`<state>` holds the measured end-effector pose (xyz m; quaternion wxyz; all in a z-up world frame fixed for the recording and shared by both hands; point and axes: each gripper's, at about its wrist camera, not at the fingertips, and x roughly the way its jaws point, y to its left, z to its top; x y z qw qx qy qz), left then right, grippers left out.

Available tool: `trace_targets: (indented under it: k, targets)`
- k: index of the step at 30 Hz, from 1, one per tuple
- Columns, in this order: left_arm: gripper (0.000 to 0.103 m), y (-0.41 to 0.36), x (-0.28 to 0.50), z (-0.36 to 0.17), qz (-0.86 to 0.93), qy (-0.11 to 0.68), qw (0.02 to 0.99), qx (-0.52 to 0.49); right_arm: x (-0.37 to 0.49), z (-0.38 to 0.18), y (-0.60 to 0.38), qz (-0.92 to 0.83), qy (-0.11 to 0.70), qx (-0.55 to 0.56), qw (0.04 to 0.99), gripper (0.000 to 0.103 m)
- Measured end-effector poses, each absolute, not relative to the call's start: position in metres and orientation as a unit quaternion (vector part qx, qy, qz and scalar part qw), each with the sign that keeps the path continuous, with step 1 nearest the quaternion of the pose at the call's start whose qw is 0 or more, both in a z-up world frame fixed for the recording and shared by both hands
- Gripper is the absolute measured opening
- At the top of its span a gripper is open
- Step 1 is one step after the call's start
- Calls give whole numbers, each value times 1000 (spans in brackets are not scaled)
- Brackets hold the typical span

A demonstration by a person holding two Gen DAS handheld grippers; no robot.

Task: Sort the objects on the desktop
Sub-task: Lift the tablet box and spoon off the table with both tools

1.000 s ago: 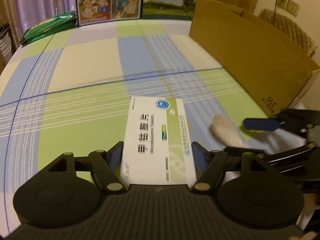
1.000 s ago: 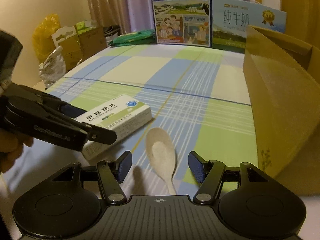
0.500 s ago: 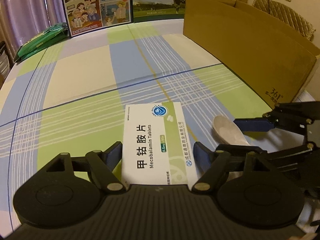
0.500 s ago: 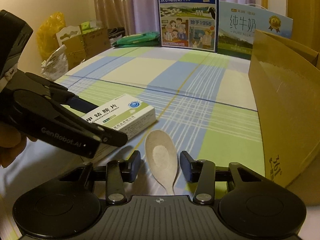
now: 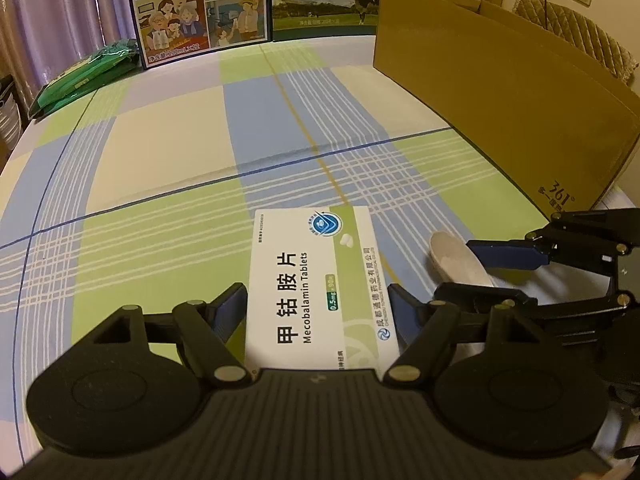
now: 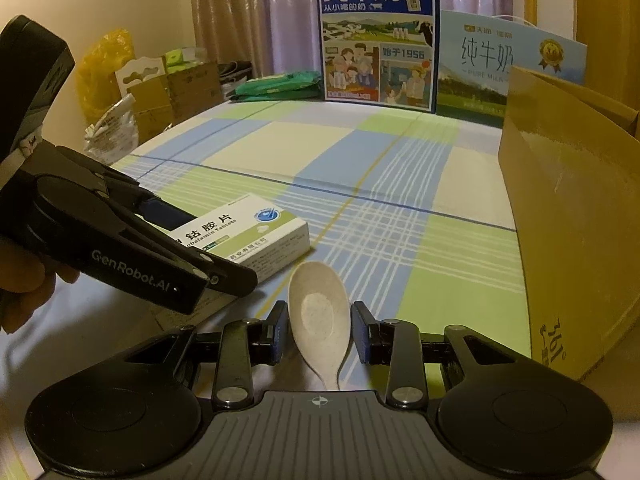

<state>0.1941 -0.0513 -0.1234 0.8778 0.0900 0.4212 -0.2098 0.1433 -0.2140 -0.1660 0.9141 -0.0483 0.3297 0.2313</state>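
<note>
On checked cloth, "Mecobalamin Tablets" box (image 5: 320, 284) between parted left hand-held gripper (image 5: 318, 308), right hand-held gripper (image 6: 319, 330) straddling spoon (image 6: 319, 312) unclenched.

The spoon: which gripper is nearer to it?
Right. The right gripper straddles the spoon, one finger on each side. The left gripper is around the medicine box, beside the spoon.

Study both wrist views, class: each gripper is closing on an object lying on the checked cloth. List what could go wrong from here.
1. The right gripper straddles the spoon at its rounded bowl; the curved sides might squirt out from the fingers.
2. The left gripper flanks only the near end of the tablet box, so the box could droop or twist when lifted.
3. The two grippers work close together, side by side; lifting both at once may make them collide.
</note>
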Motion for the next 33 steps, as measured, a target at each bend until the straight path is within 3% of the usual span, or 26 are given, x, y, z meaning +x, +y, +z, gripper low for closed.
trace_targets:
  k: [33]
  targets:
    - [67, -48, 194, -114, -198, 424, 879, 85, 145, -159, -220, 174, 335, -42, 925, 30]
